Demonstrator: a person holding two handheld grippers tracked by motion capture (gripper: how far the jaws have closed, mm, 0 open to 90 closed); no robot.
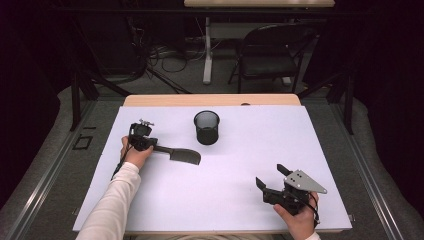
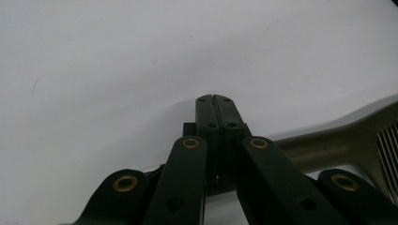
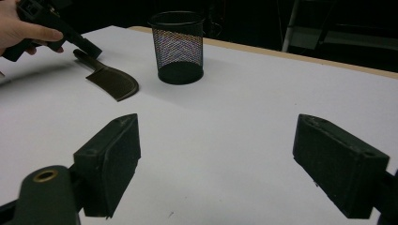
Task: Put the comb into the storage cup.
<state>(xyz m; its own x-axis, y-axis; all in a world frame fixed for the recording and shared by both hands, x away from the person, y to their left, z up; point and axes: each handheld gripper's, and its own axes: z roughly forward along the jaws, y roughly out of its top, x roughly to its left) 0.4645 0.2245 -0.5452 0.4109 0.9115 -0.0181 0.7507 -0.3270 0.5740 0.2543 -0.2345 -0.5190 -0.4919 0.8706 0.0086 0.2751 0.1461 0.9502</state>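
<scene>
A dark spatula (image 1: 184, 156) lies flat on the white table sheet (image 1: 225, 190), its blade pointing right, left of centre. My left gripper (image 1: 156, 146) is shut, pads pressed together, its tip right over the handle's end; in the left gripper view the handle (image 2: 319, 145) runs off to the right beneath the closed gripper (image 2: 215, 99). I cannot tell whether the jaws touch the handle. The right gripper view shows the spatula (image 3: 112, 82) resting on the sheet below that gripper (image 3: 93, 50). My right gripper (image 1: 270, 175) rests open near the front right, nothing between its pads (image 3: 115, 154).
A black mesh cup (image 1: 206, 127) stands upright at the middle back of the sheet, just right of the spatula; it appears again as the mesh cup (image 3: 178, 47). Beyond the table's far wooden edge (image 1: 210, 100) are a folding chair (image 1: 272, 50) and floor cables.
</scene>
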